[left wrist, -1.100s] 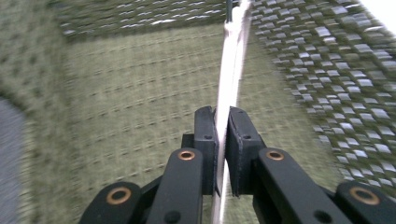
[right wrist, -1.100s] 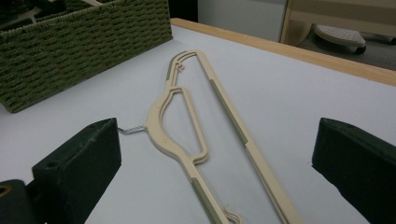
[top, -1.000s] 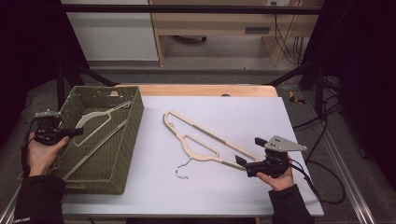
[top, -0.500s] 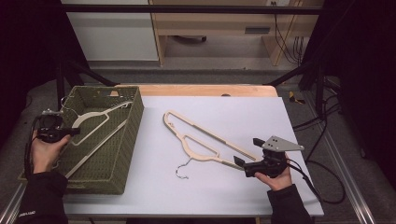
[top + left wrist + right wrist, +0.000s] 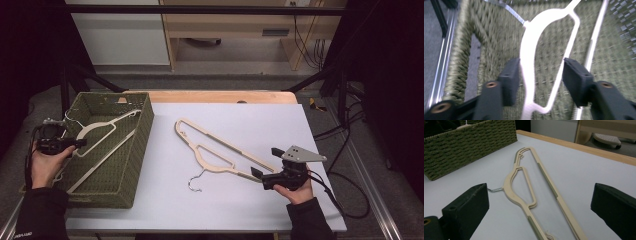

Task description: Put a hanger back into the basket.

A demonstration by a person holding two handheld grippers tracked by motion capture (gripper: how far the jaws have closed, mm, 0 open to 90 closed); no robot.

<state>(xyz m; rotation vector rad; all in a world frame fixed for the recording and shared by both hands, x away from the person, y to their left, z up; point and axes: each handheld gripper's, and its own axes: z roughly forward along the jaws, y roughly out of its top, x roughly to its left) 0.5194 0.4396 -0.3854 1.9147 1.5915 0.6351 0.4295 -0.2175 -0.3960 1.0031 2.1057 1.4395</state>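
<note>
High view: a cream hanger [image 5: 102,137] lies aslant inside the green woven basket [image 5: 134,165] at the desk's left edge. The left gripper [image 5: 75,143] hovers over it, its jaws just opened and released, the hanger's arm between them. A second hanger [image 5: 220,150] lies flat mid-desk on the pale sheet [image 5: 260,120]; the right gripper [image 5: 257,174] waits at its near right end, jaws spread wide. Beyond the desk stand wooden furniture [image 5: 225,25] and grey floor [image 5: 220,80], with cables [image 5: 345,150] trailing right.

High view looks down on the table [image 5: 240,125]; gripper views sit close, sharing basket [image 5: 132,165] and hanger [image 5: 524,187].
</note>
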